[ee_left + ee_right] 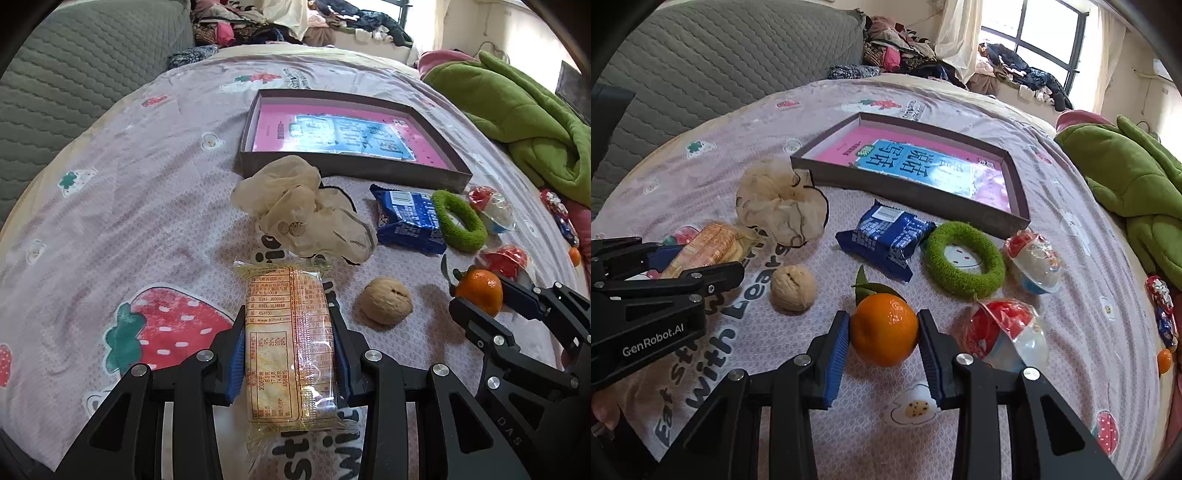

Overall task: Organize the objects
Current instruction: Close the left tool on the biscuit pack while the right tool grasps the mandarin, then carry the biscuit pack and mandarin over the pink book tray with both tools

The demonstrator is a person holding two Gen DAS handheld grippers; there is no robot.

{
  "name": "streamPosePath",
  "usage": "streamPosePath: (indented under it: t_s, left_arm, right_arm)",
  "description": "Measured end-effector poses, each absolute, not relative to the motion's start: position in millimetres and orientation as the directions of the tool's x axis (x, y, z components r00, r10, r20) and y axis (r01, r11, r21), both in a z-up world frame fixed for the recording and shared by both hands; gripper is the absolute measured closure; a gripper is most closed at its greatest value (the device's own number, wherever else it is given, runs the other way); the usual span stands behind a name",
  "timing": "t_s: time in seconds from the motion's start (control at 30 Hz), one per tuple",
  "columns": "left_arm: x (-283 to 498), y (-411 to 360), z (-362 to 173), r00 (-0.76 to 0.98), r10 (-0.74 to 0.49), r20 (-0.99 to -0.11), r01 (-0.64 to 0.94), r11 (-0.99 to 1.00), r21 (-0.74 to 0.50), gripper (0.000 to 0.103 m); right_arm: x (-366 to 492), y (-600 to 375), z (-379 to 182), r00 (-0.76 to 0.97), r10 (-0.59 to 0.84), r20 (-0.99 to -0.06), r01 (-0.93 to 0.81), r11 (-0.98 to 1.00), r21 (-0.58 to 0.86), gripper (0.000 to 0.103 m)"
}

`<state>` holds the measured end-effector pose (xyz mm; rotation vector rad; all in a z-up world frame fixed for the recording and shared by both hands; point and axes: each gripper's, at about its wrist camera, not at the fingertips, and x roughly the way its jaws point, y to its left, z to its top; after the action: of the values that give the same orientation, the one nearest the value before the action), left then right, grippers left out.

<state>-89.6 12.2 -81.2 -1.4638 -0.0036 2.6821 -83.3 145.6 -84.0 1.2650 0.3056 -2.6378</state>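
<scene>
We're pinching the cracker packet (290,347) lengthwise between the left gripper (290,325) pads, both blue pads pressing its sides. Right gripper (882,332) is clamping the tangerine (884,334), pads touching both flanks. Walnut (793,288) is sitting between the two grippers on the strawberry-print bedsheet (849,424). Beyond it we're seeing the beige scrunchie (781,206), blue snack pack (886,236) and green ring (964,260), then the shallow box (912,195) holding a pink book. Green blanket (1134,177) is lying off to the right, window (1034,33) behind.
</scene>
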Motion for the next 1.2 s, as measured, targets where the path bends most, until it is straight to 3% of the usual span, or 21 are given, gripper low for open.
streamPosePath:
  t_s: [1.2]
  left_arm:
    - [-94.1,22.2,-7.8,-0.63,0.096,-0.771,-0.104,-0.994,-0.038,0.063]
  right_arm:
    - [-80.6,162.1,-30.5,-0.693,-0.127,-0.709,0.236,-0.97,-0.057,0.066]
